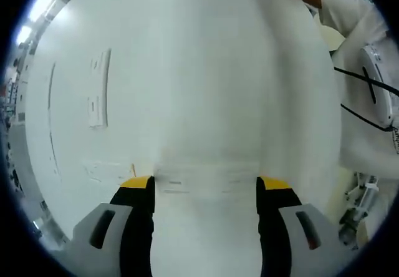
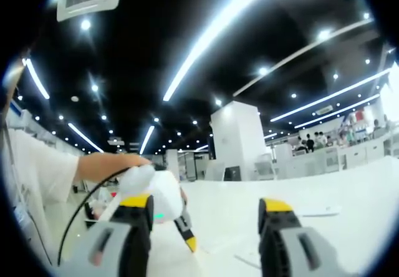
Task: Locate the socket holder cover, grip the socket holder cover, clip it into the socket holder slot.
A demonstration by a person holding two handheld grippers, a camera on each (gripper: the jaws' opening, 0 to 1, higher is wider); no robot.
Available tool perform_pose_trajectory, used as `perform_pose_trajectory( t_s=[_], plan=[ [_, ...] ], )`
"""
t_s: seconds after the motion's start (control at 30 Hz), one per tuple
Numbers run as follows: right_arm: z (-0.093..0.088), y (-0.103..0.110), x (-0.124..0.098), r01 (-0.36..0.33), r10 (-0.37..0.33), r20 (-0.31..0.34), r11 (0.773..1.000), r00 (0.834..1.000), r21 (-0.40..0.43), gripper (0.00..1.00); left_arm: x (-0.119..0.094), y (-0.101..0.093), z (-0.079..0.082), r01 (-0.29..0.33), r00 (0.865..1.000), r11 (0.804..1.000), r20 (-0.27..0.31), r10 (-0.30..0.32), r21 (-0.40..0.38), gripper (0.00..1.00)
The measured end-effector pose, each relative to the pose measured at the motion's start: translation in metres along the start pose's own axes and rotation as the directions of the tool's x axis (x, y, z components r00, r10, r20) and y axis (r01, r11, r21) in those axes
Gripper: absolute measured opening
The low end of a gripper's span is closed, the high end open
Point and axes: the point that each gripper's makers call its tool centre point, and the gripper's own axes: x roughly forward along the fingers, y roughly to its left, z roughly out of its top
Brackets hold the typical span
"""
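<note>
Two long white plastic parts lie on the white table at the left: a slotted bar and a thin strip. I cannot tell which is the socket holder cover. My left gripper hangs over the table, open, with its yellow-tipped jaws wide apart. A faint pale flat piece lies on the table between the tips, untouched as far as I can see. My right gripper is open with nothing in it and looks level across the table at the hall. The left gripper shows there at the left.
A person's white sleeve and a black cable are at the table's right edge. A forearm reaches in from the left. A flat white piece lies farther off on the table. Ceiling lights and distant workbenches are behind.
</note>
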Motion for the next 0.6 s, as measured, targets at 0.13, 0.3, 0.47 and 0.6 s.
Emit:
perform_pose_trajectory(
  t_s=[0.13,0.3,0.47,0.6],
  plan=[
    [0.0,0.001,0.0,0.0,0.0,0.0,1.0,1.0,0.0,0.69,0.0,0.005,-0.004,0.001,1.0,1.0,-0.004,-0.001,-0.021,0.65],
    [0.0,0.001,-0.001,0.0,0.0,0.0,1.0,1.0,-0.002,0.68,0.0,0.015,-0.007,-0.005,1.0,0.999,0.002,0.005,-0.047,0.65],
    [0.001,0.001,-0.001,0.001,0.0,0.001,1.0,1.0,-0.002,0.68,0.001,0.025,-0.008,-0.01,1.0,0.998,0.007,0.011,-0.064,0.65],
    [0.002,0.0,-0.002,0.002,-0.002,0.003,1.0,1.0,-0.003,0.68,0.001,0.031,-0.007,-0.007,0.999,0.996,0.031,0.009,-0.086,0.65]
  ],
)
